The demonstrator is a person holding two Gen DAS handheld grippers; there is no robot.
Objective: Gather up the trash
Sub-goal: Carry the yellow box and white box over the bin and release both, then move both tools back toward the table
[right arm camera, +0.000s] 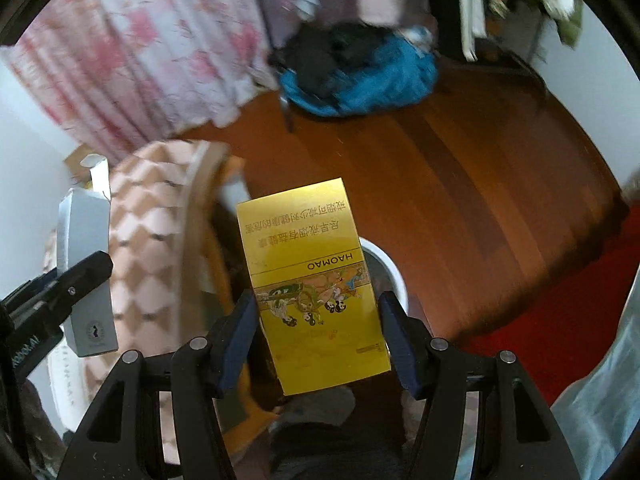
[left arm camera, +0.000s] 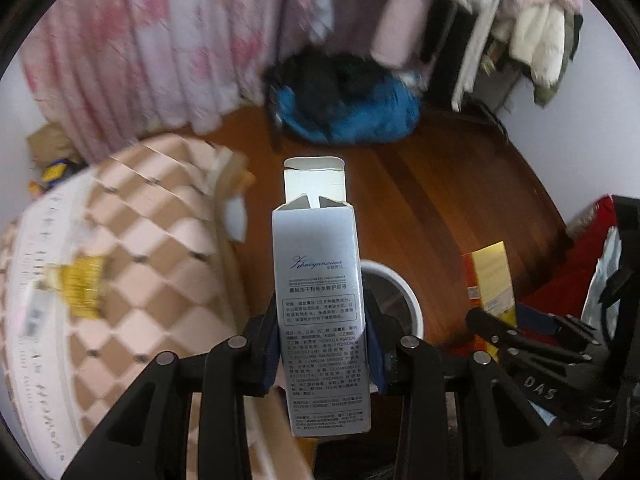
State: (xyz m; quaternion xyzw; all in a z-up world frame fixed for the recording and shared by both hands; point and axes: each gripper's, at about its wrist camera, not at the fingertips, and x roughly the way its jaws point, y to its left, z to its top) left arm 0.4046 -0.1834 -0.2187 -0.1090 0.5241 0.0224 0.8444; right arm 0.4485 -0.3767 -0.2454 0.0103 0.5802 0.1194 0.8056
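Observation:
My left gripper (left arm camera: 322, 344) is shut on a tall grey cosmetics box (left arm camera: 320, 304) with its top flap open, held upright above a white round bin (left arm camera: 404, 292) on the wooden floor. My right gripper (right arm camera: 316, 328) is shut on a flat yellow cigarette box (right arm camera: 308, 276), also above the white bin (right arm camera: 390, 276). The grey box (right arm camera: 86, 276) and left gripper show at the left of the right wrist view. The yellow box (left arm camera: 490, 280) and right gripper show at the right of the left wrist view.
A bed with a pink checked cover (left arm camera: 132, 240) lies at the left, with a yellow item (left arm camera: 80, 284) on it. A blue and black pile of clothes (left arm camera: 344, 100) sits on the floor ahead. Pink curtains (left arm camera: 152, 52) hang behind. Red fabric (right arm camera: 560, 320) lies right.

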